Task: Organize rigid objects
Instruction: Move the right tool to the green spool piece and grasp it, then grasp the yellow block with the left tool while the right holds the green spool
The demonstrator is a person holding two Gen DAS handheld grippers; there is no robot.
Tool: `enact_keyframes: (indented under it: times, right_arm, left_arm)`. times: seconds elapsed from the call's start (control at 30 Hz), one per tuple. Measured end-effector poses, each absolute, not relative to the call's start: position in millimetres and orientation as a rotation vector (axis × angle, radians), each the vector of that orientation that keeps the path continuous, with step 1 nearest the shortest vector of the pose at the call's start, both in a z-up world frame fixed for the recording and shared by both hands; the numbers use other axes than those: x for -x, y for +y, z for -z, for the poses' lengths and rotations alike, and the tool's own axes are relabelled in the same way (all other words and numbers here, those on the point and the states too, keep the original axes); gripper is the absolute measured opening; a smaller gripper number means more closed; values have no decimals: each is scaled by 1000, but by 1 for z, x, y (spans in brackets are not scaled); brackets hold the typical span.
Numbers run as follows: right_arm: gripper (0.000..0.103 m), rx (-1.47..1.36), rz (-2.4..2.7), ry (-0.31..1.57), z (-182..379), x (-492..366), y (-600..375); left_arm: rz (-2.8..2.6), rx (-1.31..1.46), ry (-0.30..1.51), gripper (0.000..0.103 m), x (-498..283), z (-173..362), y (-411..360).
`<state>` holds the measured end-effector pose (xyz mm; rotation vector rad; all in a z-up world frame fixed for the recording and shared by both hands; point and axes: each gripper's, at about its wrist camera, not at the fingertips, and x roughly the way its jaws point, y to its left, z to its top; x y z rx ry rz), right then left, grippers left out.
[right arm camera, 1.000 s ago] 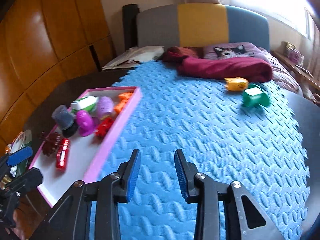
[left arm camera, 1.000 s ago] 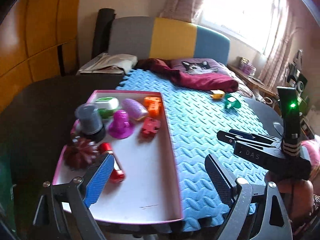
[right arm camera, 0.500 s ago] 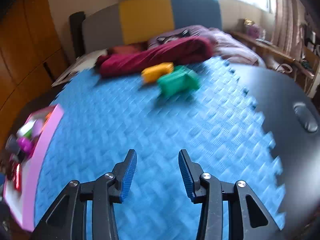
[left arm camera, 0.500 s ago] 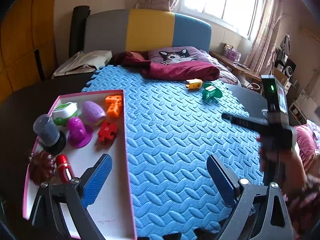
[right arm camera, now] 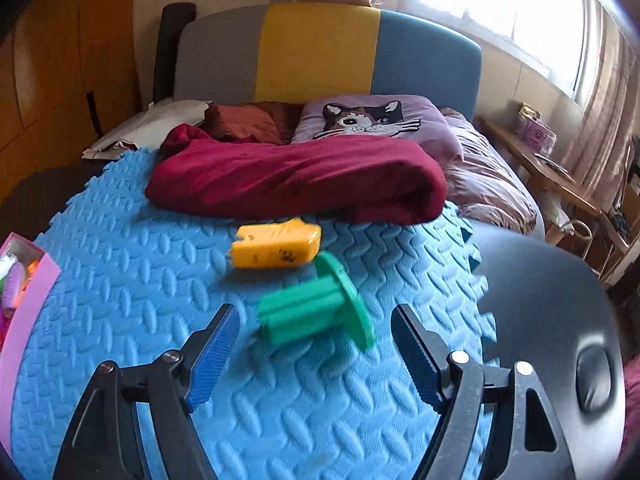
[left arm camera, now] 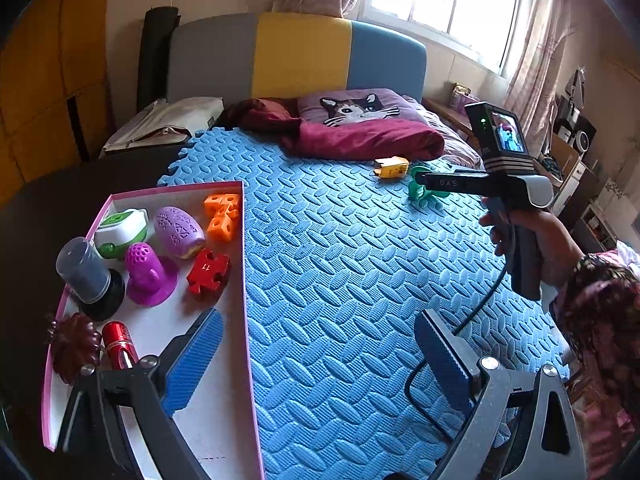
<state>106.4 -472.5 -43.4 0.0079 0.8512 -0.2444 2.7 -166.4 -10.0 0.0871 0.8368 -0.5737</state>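
A green flanged piece (right arm camera: pixel 308 312) lies on its side on the blue foam mat (right arm camera: pixel 140 280). A yellow block (right arm camera: pixel 276 250) sits just behind it. My right gripper (right arm camera: pixel 315 314) is low over the mat with its jaws opening. The green piece lies between the fingertips, and the pads are clear of it. From the left wrist view, the right gripper (left arm camera: pixel 422 180) is held by a hand at the far right, beside the green piece (left arm camera: pixel 416 192). My left gripper (left arm camera: pixel 318 320) hangs open and empty at the edge of the pink-rimmed tray (left arm camera: pixel 245 264).
The tray holds an orange block (left arm camera: pixel 222 214), a purple egg (left arm camera: pixel 178 232), a red puzzle piece (left arm camera: pixel 208 276), a grey cylinder (left arm camera: pixel 86 272) and several other toys. A maroon blanket (right arm camera: pixel 296 176) and a cat pillow (right arm camera: pixel 368 120) lie behind the mat. A black tabletop (right arm camera: pixel 540 300) borders it on the right.
The right gripper swept right across the mat to the green and yellow pieces, and its jaws widened. The left gripper shifted right, so the tray sits further left in its view.
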Motion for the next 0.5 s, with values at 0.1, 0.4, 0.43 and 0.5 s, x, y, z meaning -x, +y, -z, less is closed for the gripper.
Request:
enact_keyframes:
  times: [0.1, 0.4, 0.43, 0.5]
  right_arm:
    - [79, -32, 219, 873, 51, -116, -482]
    - [70, -139, 193, 860, 70, -110, -494]
    - [69, -152, 195, 851, 69, -106, -495]
    - [67, -164, 212, 836, 67, -97, -495]
  left_arm:
    - [567, -84, 839, 97, -6, 10, -166]
    - [573, -86, 844, 97, -14, 8, -176]
    - [578, -83, 843, 97, -15, 7, -179]
    - [581, -81, 842, 97, -19, 5, -186]
